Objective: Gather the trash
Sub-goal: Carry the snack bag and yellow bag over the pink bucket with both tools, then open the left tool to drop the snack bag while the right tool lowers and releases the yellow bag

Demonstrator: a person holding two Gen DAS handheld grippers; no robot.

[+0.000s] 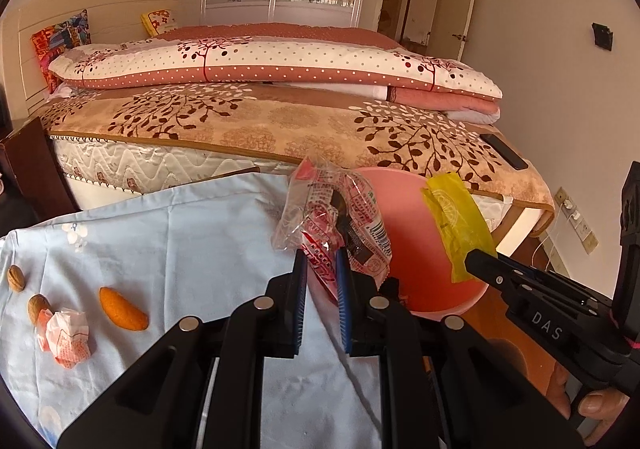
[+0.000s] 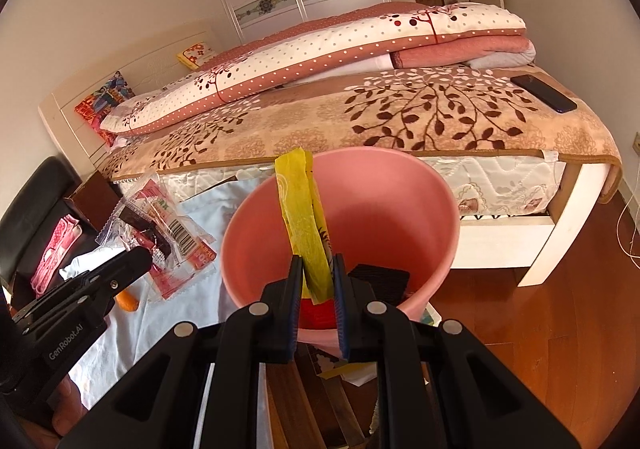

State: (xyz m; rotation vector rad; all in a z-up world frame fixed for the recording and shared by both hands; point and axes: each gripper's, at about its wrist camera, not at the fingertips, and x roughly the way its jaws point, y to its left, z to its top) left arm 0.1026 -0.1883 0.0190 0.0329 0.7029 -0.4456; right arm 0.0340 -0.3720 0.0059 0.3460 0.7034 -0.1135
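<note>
Over the pink bin point(image 2: 400, 205): yellow wrapper point(image 2: 304, 217), pinched in our right gripper point(image 2: 316, 273) jaws; clear red-printed wrapper point(image 1: 340, 225), clamped in our left gripper point(image 1: 322, 269) jaws beside the rim. Step: depositing. Next, we judge: release both inside; paper wad point(image 1: 68, 333) remains on desk.

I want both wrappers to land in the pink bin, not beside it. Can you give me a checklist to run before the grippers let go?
1. Left gripper clamps the clear red-printed wrapper: ok.
2. Right gripper clamps the yellow wrapper: ok.
3. Yellow wrapper over the pink bin opening: ok.
4. Clear wrapper over the opening: not ok, it hangs at the rim on the cloth side.
5. Room in the bin: ok.
6. Trash left on the blue cloth: not ok, crumpled wrapper remains.
</note>
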